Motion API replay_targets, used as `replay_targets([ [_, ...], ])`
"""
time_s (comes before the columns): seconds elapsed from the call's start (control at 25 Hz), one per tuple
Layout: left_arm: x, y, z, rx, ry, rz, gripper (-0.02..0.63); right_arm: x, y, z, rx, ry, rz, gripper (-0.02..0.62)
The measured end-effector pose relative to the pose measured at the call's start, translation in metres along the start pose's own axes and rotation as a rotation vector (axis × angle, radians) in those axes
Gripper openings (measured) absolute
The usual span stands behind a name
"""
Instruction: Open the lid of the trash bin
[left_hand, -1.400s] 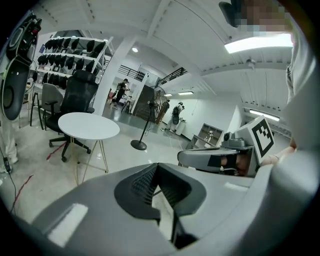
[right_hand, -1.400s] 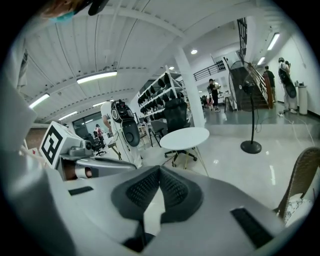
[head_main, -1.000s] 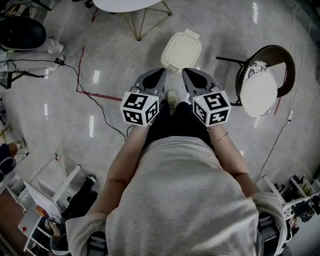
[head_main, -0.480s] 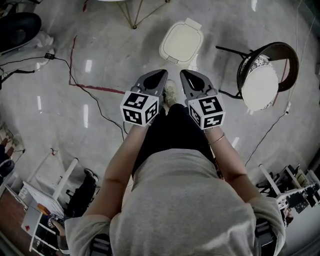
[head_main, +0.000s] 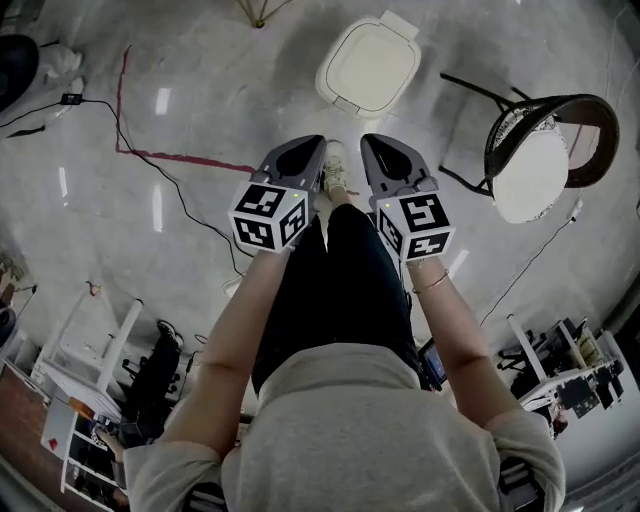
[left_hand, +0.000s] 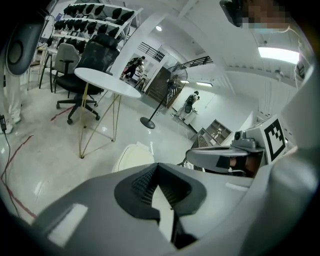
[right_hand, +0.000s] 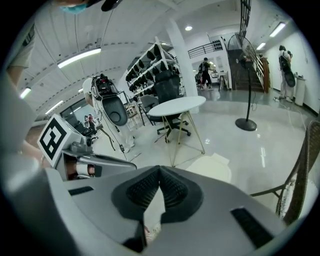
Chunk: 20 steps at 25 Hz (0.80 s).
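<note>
The trash bin (head_main: 368, 66) stands on the pale floor ahead of me, its cream lid down flat. It also shows as a pale lid low in the left gripper view (left_hand: 134, 156) and in the right gripper view (right_hand: 212, 167). My left gripper (head_main: 312, 146) and right gripper (head_main: 372, 142) are held side by side at waist height, short of the bin and well above it. Each one's jaws are shut with nothing between them, as the left gripper (left_hand: 158, 166) and right gripper (right_hand: 160, 169) show in their own views. A white shoe (head_main: 333, 165) shows between them.
A round chair with a white cushion (head_main: 530, 165) stands right of the bin. Red tape (head_main: 180, 158) and a black cable (head_main: 150, 150) run across the floor at left. A white table on gold legs (left_hand: 102, 82) stands beyond the bin. Shelving (head_main: 90, 370) sits at lower left.
The person has stepped forward, so the bin and the chair lie nearer and the table has slid out of the head view. Both grippers keep their side-by-side pose, still shut.
</note>
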<state>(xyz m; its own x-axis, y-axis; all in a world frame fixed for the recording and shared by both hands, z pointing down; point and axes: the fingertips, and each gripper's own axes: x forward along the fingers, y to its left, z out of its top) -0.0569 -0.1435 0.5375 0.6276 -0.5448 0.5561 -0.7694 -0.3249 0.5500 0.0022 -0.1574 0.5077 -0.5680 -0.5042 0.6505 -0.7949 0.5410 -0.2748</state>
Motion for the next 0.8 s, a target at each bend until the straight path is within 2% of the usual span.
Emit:
replay_targets([
  [0.32,0.044,0.04,-0.046,-0.067,0.012,0.004,0.005,0.053,-0.027,-0.063,0.128,0.034,-0.023,0.008],
  [0.44,0.059,0.052,-0.072,-0.085,0.041,0.01,0.005,0.077,-0.038,-0.082,0.172,0.044,-0.034,0.008],
  [0.6,0.074,0.062,-0.102,-0.106,0.066,0.025,0.005,0.104,-0.052,-0.105,0.188,0.055,-0.077,0.006],
  [0.8,0.092,0.067,-0.121,-0.113,0.085,0.001,0.005,0.132,-0.061,-0.139,0.231,0.101,-0.076,0.008],
])
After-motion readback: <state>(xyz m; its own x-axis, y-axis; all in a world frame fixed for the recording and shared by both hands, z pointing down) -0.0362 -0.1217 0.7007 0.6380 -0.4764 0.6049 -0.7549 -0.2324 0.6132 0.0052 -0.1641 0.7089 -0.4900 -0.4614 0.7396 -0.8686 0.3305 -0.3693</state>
